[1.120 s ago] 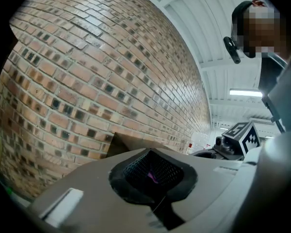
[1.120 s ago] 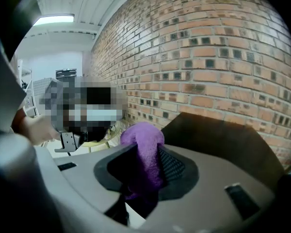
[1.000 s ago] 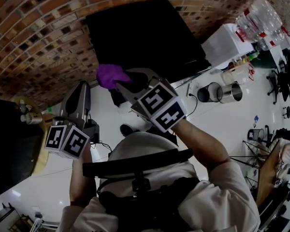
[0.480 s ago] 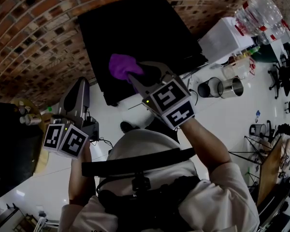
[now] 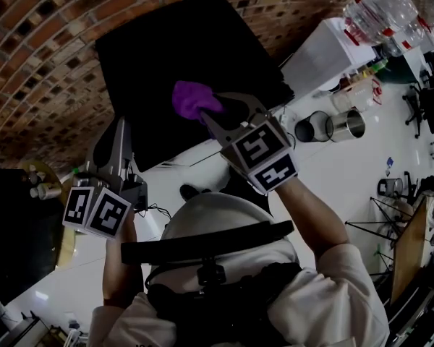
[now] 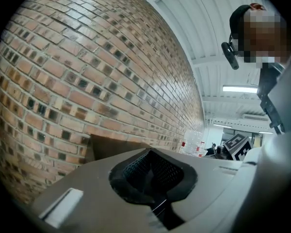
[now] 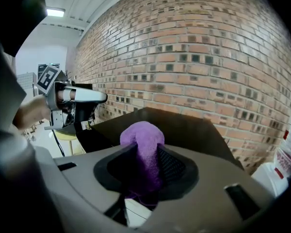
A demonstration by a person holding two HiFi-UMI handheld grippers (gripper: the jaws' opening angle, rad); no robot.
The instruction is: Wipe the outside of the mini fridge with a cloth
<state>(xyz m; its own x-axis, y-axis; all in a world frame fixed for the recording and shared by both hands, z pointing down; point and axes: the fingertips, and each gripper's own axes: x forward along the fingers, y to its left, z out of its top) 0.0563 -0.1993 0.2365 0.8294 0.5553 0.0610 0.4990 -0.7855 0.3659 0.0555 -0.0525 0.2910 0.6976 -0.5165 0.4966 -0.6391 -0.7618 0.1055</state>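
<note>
Shifted further across the black mini fridge top, the right tool clamping the purple cloth over it, left tool closed and empty alongside, beyond on the floor two metal cans, contents unreadable, clear bottles atop a white cabinet

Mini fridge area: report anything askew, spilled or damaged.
Nothing stands out. The black mini fridge stands upright by the brick wall, the purple cloth is bunched in the right gripper by it, and the left gripper is shut, empty.
</note>
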